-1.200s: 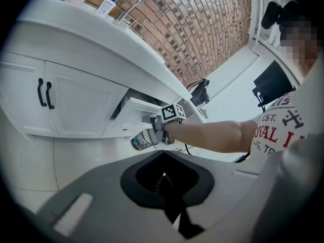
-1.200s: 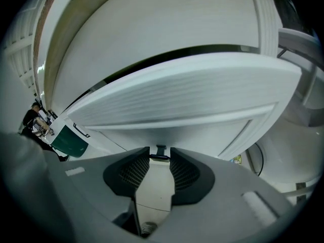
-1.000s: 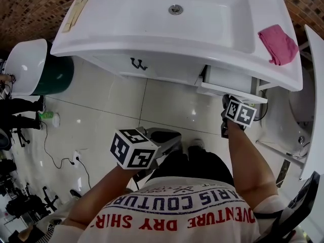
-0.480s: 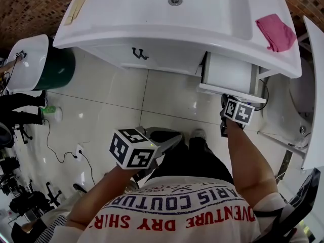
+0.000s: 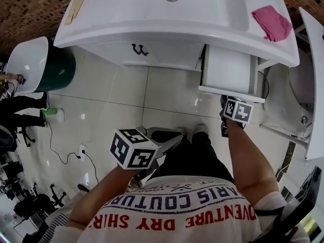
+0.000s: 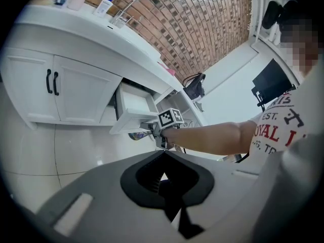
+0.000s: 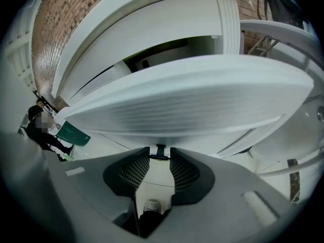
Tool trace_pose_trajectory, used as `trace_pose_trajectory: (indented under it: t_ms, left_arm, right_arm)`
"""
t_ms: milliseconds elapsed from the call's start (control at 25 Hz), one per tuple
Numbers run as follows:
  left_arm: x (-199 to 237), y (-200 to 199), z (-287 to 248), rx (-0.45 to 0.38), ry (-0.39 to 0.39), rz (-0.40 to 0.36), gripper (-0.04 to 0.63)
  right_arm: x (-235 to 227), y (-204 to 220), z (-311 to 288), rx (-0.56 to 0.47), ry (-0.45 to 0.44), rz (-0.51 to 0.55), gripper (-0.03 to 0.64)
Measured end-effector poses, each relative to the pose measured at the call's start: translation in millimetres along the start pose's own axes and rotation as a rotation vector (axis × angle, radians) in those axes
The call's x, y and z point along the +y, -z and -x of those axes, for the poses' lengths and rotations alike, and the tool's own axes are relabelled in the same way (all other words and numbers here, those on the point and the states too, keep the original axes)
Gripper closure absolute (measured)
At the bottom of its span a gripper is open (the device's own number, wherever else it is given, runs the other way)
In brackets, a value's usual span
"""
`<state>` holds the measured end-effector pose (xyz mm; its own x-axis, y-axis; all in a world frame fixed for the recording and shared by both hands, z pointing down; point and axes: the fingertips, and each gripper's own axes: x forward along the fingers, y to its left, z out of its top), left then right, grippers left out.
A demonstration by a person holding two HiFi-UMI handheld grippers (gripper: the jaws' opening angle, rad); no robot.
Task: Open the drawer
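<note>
The white drawer (image 5: 228,70) stands pulled out from the right end of the vanity, its inside showing from above. My right gripper (image 5: 226,101) is at the drawer's front panel (image 5: 230,91), below its edge. In the right gripper view the panel (image 7: 192,100) fills the top, and the small dark handle (image 7: 159,153) sits between my right gripper's (image 7: 159,158) pads, which close on it. The left gripper view shows the drawer (image 6: 134,105) and the right gripper (image 6: 152,130) from the side. My left gripper (image 5: 177,135) hangs over the floor, holding nothing, its jaws (image 6: 164,178) together.
A white vanity (image 5: 126,14) with a sink carries a pink cloth (image 5: 272,22). Left of the drawer are cabinet doors with black handles (image 5: 139,49). A green bin with a white lid (image 5: 55,72) stands at the left, a white fixture (image 5: 314,85) at the right.
The drawer has slid further out of the vanity toward me, with my right gripper on its handle. My left gripper has hardly shifted in the view.
</note>
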<state>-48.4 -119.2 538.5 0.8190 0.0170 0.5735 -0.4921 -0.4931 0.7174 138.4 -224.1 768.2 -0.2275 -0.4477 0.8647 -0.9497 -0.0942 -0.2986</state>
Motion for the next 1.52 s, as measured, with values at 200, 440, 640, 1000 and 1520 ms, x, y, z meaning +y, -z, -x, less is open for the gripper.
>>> trace_pose_trajectory:
  t_ms: [200, 440, 640, 1000, 1520]
  left_arm:
    - [-2.2, 4.3, 6.2, 0.018, 0.007, -0.002, 0.614]
    - [0.4, 6.5, 11.6, 0.019, 0.011, -0.007, 0.614]
    - [0.8, 11.0, 14.4, 0.038, 0.02, -0.023, 0.614]
    - [5.1, -2.6, 32.5, 0.029, 0.031, -0.052, 0.614]
    - [11.6, 5.5, 46.3, 0.009, 0.088, -0.059, 0.614]
  right_arm:
    - [0.7, 5.9, 4.2, -0.01, 0.02, -0.017, 0.486]
    - [-0.7, 6.4, 5.2, -0.026, 0.03, -0.034, 0.488]
    - [-2.2, 6.5, 4.7, -0.006, 0.045, -0.053, 0.486]
    - [15.5, 9.5, 17.9, -0.021, -0.008, -0.056, 0.39]
    - [111.7, 25.3, 198.9, -0.102, -0.356, 0.036, 0.525]
